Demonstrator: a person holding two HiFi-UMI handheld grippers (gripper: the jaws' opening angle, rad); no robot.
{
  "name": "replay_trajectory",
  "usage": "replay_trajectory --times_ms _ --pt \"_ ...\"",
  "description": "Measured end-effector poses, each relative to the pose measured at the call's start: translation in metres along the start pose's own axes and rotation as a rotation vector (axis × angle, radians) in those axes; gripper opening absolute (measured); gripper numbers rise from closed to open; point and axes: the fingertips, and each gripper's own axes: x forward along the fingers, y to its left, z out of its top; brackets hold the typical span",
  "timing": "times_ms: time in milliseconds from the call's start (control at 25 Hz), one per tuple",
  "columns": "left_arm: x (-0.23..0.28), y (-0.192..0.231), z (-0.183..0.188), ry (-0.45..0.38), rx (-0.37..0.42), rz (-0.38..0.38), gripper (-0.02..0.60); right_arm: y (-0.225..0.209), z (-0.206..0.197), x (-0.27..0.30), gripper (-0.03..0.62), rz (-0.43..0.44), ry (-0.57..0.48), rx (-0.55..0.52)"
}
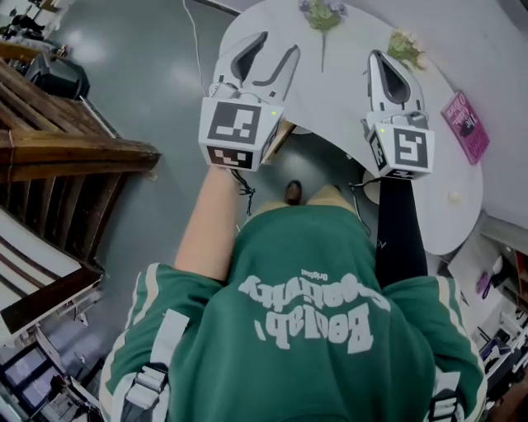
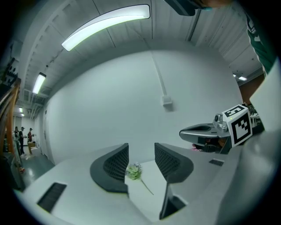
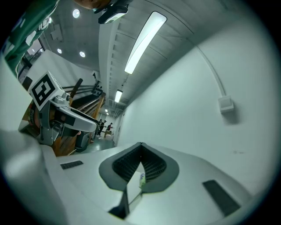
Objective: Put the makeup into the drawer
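Near: person in green top (image 1: 305, 330), a gripper in each hand, both held level over the white table (image 1: 338, 99). Left gripper (image 1: 279, 45): fingers apart, nothing between them. Right gripper (image 1: 378, 58): fingers together, empty. Pink pack (image 1: 464, 124) lies flat at the table's right edge, right of the right gripper, touched by neither. Far: two flower sprigs (image 1: 322, 15) on the table.
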Motion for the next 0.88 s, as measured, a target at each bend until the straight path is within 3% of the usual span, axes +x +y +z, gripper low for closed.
replay_trajectory --times_ms 120,600,880 --pt "0.022 -0.036 0.005 -0.004 0.001 -0.081 0.199 -0.038 -0.001 -0.025 0.009 -0.090 0.027 0.006" --pt "0.120 -0.211 0.012 -0.003 0.000 -0.303 0.199 -0.191 -0.038 -0.142 0.009 -0.274 0.071 0.008" --pt "0.146 -0.276 -0.005 0.024 0.004 -0.334 0.199 -0.243 -0.056 -0.184 0.009 -0.316 0.060 0.024"
